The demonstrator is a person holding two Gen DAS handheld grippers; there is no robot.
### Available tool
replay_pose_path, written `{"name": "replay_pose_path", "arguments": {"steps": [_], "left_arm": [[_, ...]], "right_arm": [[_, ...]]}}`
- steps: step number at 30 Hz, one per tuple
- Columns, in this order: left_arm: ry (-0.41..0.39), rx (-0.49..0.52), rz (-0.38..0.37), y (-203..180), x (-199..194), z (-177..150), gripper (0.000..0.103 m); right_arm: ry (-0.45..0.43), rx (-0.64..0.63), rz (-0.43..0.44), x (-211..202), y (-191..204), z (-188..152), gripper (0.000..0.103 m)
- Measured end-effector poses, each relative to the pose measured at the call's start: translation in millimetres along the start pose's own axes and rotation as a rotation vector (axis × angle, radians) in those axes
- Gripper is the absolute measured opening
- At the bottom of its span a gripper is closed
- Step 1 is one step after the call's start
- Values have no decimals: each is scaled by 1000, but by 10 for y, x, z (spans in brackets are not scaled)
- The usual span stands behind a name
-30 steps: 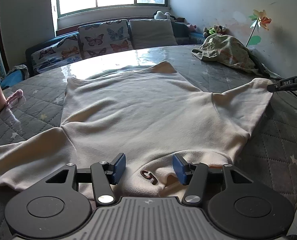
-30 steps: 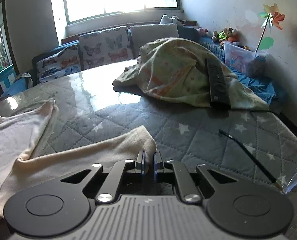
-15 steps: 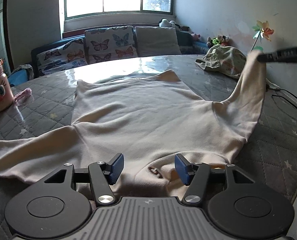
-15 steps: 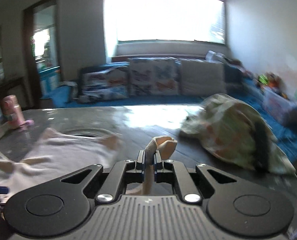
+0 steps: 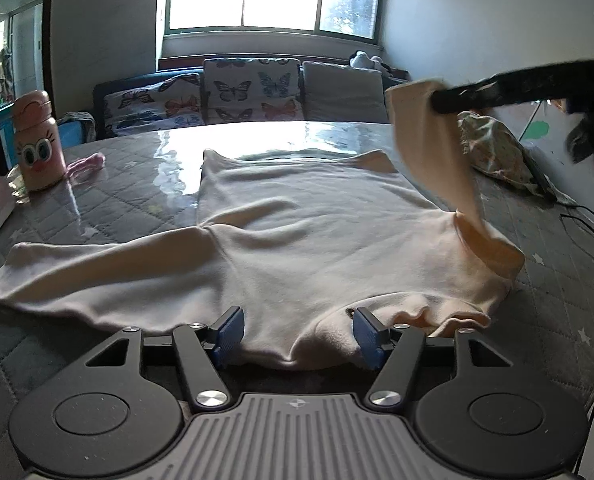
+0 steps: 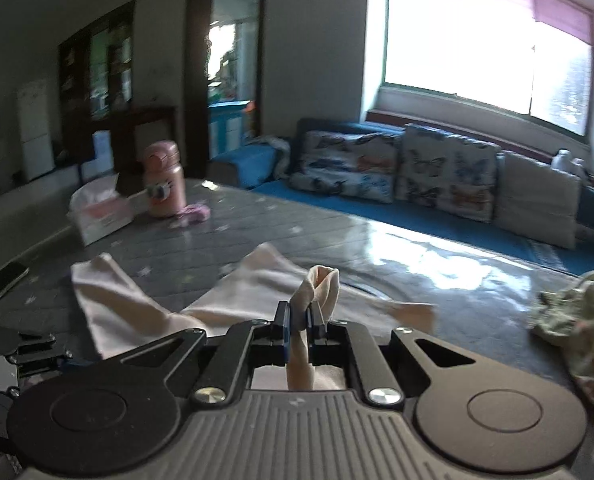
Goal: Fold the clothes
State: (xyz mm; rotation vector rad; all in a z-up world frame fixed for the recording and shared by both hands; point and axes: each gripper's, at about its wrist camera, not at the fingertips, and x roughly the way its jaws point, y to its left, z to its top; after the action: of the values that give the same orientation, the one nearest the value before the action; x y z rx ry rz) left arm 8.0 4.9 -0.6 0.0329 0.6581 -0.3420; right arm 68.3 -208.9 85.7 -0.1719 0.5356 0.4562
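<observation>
A cream long-sleeved shirt (image 5: 317, 232) lies flat on the grey quilted table (image 5: 137, 168), its neck toward me. My left gripper (image 5: 297, 320) sits low at the collar edge. Its jaws are opening, the blue pads (image 5: 229, 330) stand apart from the cloth, and the collar hem lies between them. My right gripper (image 6: 299, 320) is shut on the cuff of the shirt's right sleeve (image 6: 321, 284). In the left wrist view the right gripper (image 5: 441, 100) holds that sleeve (image 5: 429, 148) lifted high over the shirt's right shoulder. The other sleeve (image 5: 77, 268) lies stretched out to the left.
A pink bottle (image 5: 37, 148) and a tissue box (image 6: 101, 212) stand at the table's left. A patterned cloth heap (image 5: 493, 148) and a thin cable (image 5: 585, 220) lie at the right. A phone (image 6: 1, 280) rests near the edge. A sofa with butterfly cushions (image 5: 253, 88) runs behind.
The right gripper has lifted the sleeve cuff off the table and swung it up and leftward over the shirt. The left gripper's pads have spread slightly wider at the collar.
</observation>
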Motion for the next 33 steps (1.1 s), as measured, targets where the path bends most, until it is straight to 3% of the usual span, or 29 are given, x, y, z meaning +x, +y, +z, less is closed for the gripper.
{"name": "replay_pose_path", "arguments": {"steps": [8,17,24,26,32,33], "left_arm": [[-30,-32,22,141,-207,5,65],[-21,-130,134,479,-183,21,66],[-11,-192,237,775,-133,62,66],[-11,-219,265,867,-127,84,67],[-19,-266,338,1101,-129,132,71],[-18,-272,348,1136,-124,137,71]], "right_arm": [[81,13,85,197,69,-89,16],[181,4,35,145,-228,-366,19],[296,21,4,201,-407,-769,21],[319,17,-2,232,-438,-835,26],[268,42,-8,213,-513,-739,29],[259,49,-10,233,-531,-722,34]]}}
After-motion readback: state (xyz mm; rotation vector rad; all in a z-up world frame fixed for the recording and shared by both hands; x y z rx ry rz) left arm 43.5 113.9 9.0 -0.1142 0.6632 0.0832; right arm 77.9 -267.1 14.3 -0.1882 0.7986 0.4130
